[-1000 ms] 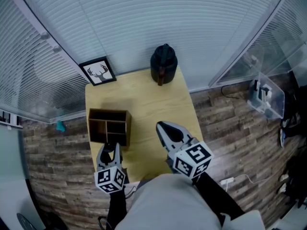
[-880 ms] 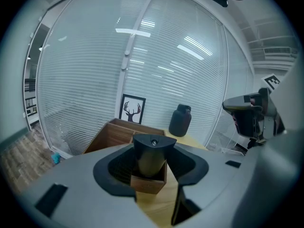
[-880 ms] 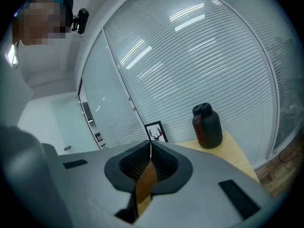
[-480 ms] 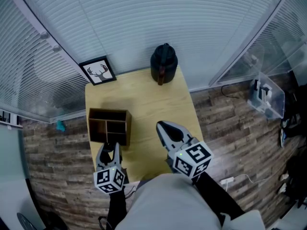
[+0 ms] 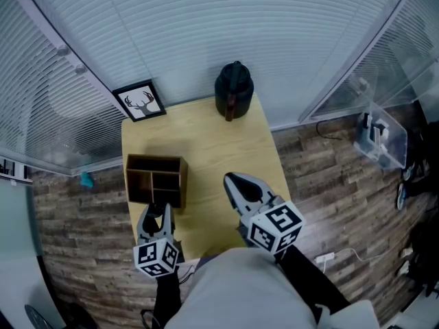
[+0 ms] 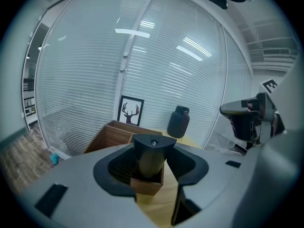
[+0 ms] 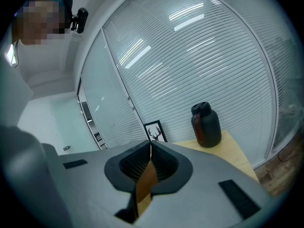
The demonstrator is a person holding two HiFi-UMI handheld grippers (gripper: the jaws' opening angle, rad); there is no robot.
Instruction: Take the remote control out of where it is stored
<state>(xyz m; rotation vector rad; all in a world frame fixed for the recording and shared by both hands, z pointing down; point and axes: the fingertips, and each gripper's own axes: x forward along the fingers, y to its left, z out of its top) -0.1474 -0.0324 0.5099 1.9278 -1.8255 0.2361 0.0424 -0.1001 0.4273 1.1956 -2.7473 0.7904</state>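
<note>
Pale wooden table (image 5: 219, 142), left gripper (image 5: 156, 212) gripping remote control (image 6: 151, 152) in brown box (image 6: 111, 137)

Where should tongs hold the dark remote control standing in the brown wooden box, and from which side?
Grip the dark remote control at its top end, probably: only that rises clear of the brown wooden box. Come from the near side, as the left gripper does, tongs on its two flanks; it stands upright, so lift straight up.

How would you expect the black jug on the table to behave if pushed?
The black jug looks squat, so it would probably slide rather than tip. Standing near the far edge of the table, it might be pushed off. Contents unseen, so weight is uncertain.
</note>
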